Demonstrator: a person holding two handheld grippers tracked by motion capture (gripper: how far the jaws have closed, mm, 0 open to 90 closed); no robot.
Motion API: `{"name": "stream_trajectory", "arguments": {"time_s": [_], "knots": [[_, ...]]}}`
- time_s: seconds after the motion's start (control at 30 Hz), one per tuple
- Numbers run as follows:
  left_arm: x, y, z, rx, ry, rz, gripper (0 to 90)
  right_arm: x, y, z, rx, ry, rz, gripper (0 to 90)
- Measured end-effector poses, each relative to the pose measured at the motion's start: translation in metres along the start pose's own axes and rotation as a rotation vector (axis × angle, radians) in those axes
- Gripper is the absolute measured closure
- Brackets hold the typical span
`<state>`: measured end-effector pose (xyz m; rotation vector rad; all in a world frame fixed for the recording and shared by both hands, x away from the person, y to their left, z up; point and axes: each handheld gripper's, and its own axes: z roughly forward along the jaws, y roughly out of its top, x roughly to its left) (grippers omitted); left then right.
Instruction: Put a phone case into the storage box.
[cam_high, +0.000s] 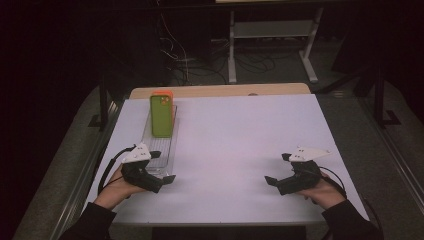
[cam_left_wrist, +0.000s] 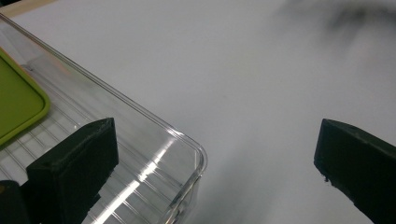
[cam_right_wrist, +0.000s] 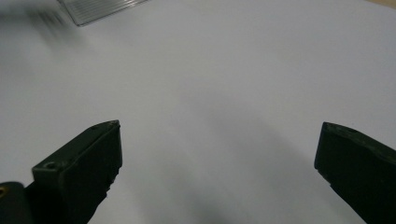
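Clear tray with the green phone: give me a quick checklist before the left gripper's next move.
1. Left gripper open: ok, jaws wide apart.
2. Left gripper placement: ok, one jaw over the clear tray corner, the other over bare table.
3. Green phone in the tray: ok, at its far end, apart from the jaws.
4. Orange item behind the phone: cannot tell what it is.
5. Right gripper out of the way: ok, open, holding nothing, over bare table.
6. Jaw touching the tray: cannot tell.

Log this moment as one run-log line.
left claw: open, over corner of clear tray | right claw: open, above bare white table | green phone: in tray, untouched
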<state>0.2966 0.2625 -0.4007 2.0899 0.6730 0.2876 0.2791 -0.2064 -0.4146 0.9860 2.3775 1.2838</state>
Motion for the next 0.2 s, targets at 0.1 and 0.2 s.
{"name": "stream_trajectory", "arguments": {"time_s": [0.1, 0.2], "knots": [[-0.0001, 0.0005, 0.0008, 0.003, 0.003, 0.003, 0.0, 0.0005, 0.0002, -0.0004, 0.0, 0.002, 0.002, 0.0], [0.0001, 0.0002, 0.002, 0.009, 0.004, 0.001, 0.0, 0.0005, 0.0001, -0.0003, -0.002, 0.004, 0.002, 0.0]]}}
